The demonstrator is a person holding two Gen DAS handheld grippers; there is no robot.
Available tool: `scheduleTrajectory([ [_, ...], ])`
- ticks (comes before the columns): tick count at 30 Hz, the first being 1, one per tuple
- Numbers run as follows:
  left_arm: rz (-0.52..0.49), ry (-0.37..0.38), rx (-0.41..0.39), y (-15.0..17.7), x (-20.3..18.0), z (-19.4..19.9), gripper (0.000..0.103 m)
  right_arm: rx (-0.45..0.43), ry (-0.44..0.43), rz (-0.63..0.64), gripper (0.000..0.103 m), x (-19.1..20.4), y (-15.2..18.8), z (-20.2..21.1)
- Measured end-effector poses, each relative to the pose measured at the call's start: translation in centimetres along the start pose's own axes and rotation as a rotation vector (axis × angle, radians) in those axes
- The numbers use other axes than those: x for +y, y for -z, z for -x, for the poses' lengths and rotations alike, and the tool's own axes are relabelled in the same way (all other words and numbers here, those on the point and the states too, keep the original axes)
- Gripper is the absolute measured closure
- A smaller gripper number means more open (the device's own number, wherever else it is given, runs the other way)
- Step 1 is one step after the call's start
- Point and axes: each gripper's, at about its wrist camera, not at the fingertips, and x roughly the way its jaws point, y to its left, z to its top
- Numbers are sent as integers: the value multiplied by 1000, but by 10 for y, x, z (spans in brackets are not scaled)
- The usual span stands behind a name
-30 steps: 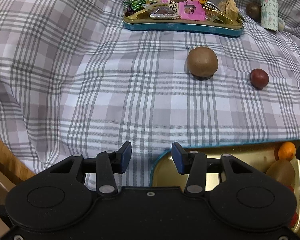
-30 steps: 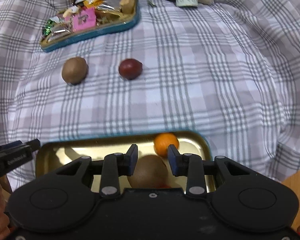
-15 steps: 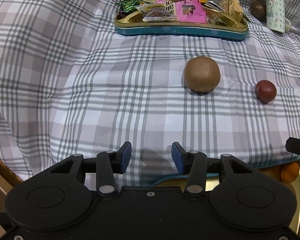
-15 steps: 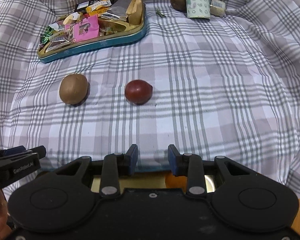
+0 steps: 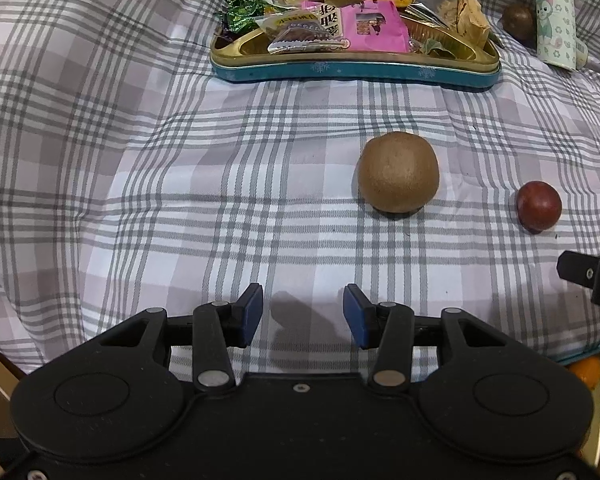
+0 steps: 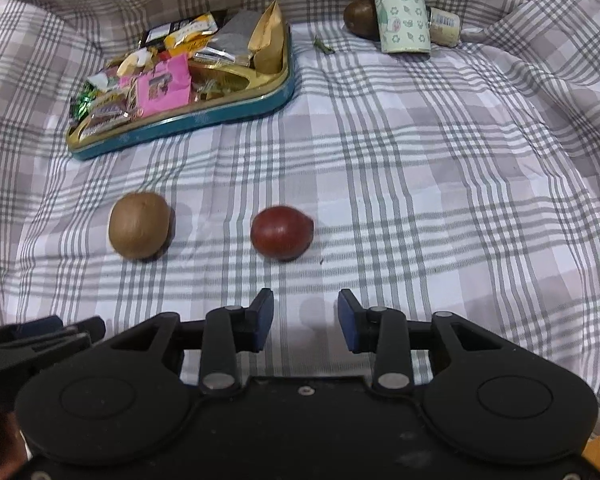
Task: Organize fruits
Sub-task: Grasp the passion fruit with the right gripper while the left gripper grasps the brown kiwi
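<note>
Both grippers have advanced past the tray toward the fruits. Left gripper point(image 5: 302, 316) and right gripper point(image 6: 305, 318) hover with fingers apart, empty. Plum point(image 6: 281, 233) lies just right of the kiwi point(image 6: 139, 225).

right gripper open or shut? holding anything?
Open and empty. In its own wrist view the right gripper has its blue pads apart, with only plaid cloth between them; the red fruit lies ahead, untouched.
</note>
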Motion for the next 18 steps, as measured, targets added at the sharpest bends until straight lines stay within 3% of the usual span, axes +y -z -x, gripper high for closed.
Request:
scheduleTrajectory([
  [10,21,31,-20,-2,3,-11,49,-57,-1,28,58,9,-11,-17],
  [18,23,45,-31,-1,5,-16,48,-30,-4,34,56,16,-23,-38],
])
